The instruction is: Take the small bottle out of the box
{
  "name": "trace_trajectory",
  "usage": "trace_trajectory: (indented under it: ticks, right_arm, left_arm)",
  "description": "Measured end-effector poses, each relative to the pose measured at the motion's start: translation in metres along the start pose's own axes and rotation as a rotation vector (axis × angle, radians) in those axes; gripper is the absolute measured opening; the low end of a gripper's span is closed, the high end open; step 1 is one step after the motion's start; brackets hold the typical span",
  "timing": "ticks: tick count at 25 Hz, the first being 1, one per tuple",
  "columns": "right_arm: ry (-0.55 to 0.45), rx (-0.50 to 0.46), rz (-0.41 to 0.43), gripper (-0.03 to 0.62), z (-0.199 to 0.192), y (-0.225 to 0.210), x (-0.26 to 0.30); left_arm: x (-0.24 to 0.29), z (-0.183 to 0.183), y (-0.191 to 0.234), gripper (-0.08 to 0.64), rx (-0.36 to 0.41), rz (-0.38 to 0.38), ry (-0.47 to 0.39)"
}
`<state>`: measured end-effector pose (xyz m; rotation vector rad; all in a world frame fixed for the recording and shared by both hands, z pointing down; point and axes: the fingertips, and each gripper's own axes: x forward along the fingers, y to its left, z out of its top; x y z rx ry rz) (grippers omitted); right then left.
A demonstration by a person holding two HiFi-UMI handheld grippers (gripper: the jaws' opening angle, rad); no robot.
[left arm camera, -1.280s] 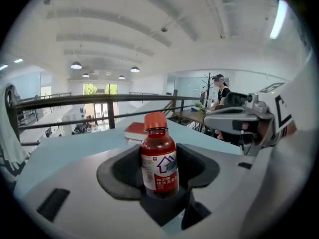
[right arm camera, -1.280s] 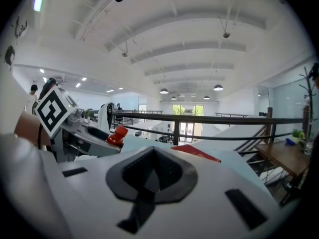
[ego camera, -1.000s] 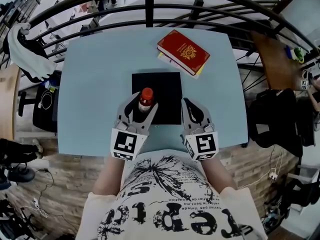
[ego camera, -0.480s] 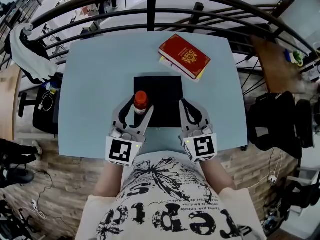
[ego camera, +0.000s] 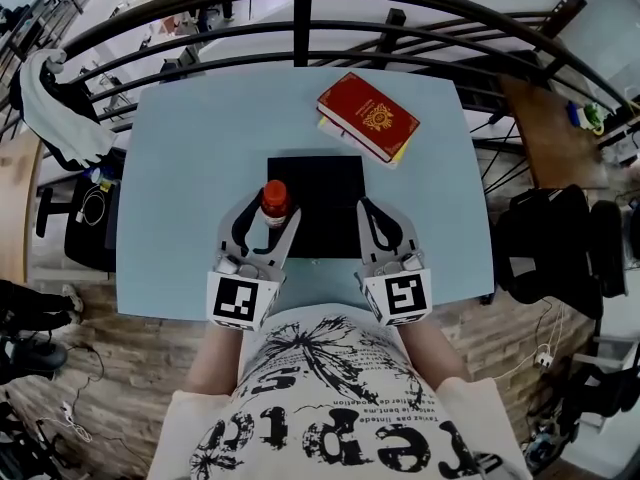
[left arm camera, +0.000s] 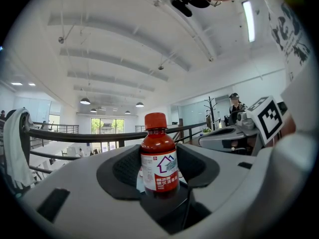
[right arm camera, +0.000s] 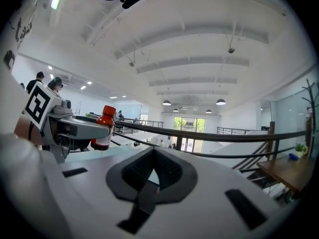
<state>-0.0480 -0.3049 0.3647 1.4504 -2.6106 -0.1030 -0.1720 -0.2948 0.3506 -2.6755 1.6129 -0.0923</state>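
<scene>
A small brown bottle (ego camera: 273,204) with a red cap and a white and red label stands upright between the jaws of my left gripper (ego camera: 268,218), which is shut on it. It hangs over the left edge of the flat black box (ego camera: 325,198) in the middle of the table. In the left gripper view the bottle (left arm camera: 159,162) fills the gap between the pads. My right gripper (ego camera: 370,213) is shut on nothing at the box's right edge, its jaws (right arm camera: 153,171) meeting. The bottle (right arm camera: 103,129) also shows at the left of the right gripper view.
A red book (ego camera: 367,115) lies on a yellow one at the far right of the light blue table (ego camera: 180,168). A dark curved railing (ego camera: 300,13) runs behind the table. A white cloth (ego camera: 55,108) hangs at the far left.
My left gripper has carried the bottle left and toward me, from over the box to its left edge. The right gripper has barely shifted.
</scene>
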Motion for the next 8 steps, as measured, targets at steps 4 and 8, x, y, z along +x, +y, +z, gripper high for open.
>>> trace_trajectory:
  ticks: [4,8]
  right_arm:
    - [-0.002,0.001,-0.003,0.008,-0.0007,0.0007,0.0005]
    - [-0.004,0.005,-0.006,0.008,-0.0018,0.0002,0.0004]
  left_arm:
    - [0.0000,0.0012,0.0056,0.235,0.001,0.012,-0.004]
    - [-0.0003,0.0009,0.0081,0.235,-0.007,0.021,-0.005]
